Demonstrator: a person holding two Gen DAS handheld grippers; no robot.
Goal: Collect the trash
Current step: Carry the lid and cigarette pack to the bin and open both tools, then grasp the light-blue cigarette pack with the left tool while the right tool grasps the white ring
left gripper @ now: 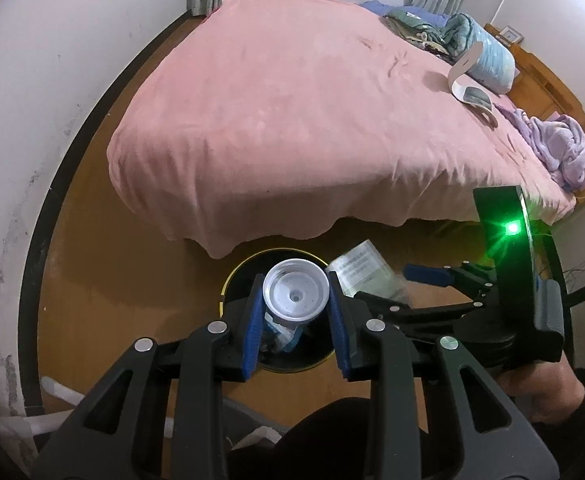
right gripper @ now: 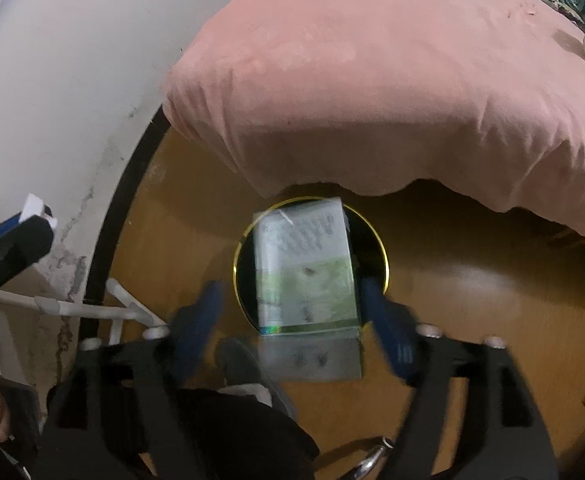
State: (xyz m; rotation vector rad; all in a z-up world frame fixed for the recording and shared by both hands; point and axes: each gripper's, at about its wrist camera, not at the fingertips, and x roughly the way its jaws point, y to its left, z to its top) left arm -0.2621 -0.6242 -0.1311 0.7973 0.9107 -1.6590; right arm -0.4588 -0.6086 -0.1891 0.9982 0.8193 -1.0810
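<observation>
Black-framed, blue-padded left gripper (left gripper: 295, 316) at lower centre clamps one round white plastic bottle (left gripper: 295, 292). One blurred rectangular carton (right gripper: 307, 280) hangs loose between the spread pads of the right gripper (right gripper: 294, 320). Both sit over one round, gold-rimmed black bin (right gripper: 384, 256), below one pink fuzzy bedspread (left gripper: 292, 120).

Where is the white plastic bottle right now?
In the left wrist view, the bottle sits low and centre, clamped between the left gripper pads directly above the black bin beside the pink bed.
</observation>
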